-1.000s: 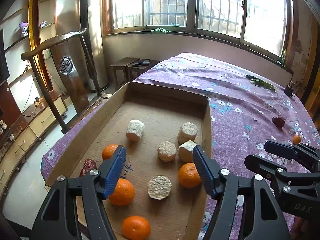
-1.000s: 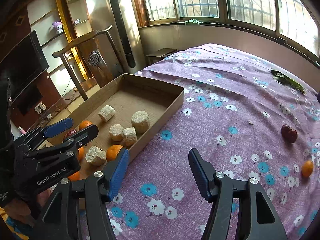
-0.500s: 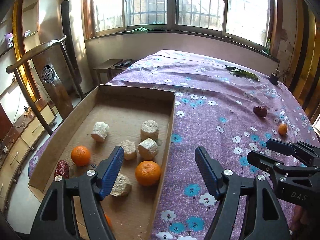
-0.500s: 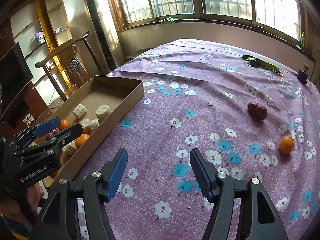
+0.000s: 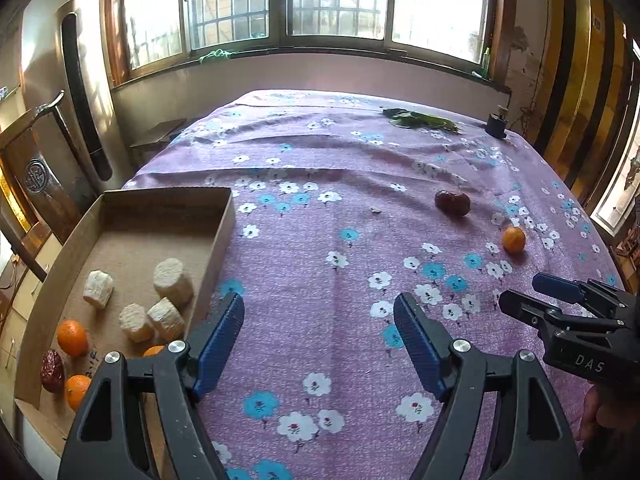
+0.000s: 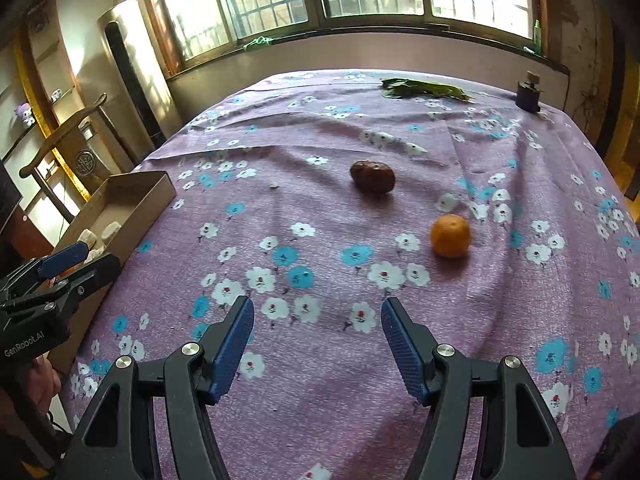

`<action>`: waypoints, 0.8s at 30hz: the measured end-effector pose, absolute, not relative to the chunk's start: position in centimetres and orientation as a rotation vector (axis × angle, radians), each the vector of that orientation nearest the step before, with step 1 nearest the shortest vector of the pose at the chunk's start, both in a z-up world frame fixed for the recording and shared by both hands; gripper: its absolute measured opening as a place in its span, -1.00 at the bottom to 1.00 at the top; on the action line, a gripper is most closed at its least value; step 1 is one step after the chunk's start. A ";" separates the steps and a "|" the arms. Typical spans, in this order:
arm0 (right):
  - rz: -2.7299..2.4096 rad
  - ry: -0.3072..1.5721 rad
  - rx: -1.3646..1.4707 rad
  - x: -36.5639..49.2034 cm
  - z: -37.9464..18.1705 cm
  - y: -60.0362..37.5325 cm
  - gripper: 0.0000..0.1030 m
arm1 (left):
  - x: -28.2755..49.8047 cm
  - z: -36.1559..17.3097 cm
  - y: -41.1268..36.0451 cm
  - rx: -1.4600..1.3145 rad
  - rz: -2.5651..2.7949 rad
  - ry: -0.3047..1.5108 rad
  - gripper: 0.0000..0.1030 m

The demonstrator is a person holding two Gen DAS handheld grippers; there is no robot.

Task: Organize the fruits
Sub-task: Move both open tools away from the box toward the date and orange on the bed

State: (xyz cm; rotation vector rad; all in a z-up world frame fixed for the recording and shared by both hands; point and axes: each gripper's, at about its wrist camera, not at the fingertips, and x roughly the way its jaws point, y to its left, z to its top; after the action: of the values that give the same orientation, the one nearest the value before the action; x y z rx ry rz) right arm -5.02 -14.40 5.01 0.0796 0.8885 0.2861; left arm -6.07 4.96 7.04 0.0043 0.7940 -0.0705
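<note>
Right gripper (image 6: 317,340) open and empty, short of 1 round orange tangerine (image 6: 450,236).

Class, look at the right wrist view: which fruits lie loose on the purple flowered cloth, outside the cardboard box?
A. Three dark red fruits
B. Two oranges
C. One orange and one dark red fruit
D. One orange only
C: an orange and a dark red fruit lie apart on the cloth, away from the cardboard box.
</note>
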 end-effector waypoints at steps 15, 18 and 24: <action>0.244 0.870 0.099 -4.0 5.2 -17.5 0.49 | -2.9 6.4 -0.6 0.026 -0.130 0.808 0.48; 0.226 0.875 0.115 -3.7 4.9 -18.1 0.49 | -2.3 6.1 -1.3 0.024 -0.142 0.819 0.49; 0.213 0.879 0.104 -4.7 5.1 -18.7 0.49 | -1.4 6.2 -4.0 0.024 -0.198 0.828 0.48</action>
State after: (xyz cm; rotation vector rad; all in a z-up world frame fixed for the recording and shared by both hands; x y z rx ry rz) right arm -4.71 -18.75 5.10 0.1043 0.8789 0.2128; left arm -1.40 -4.04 6.16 0.0237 0.8282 -0.1979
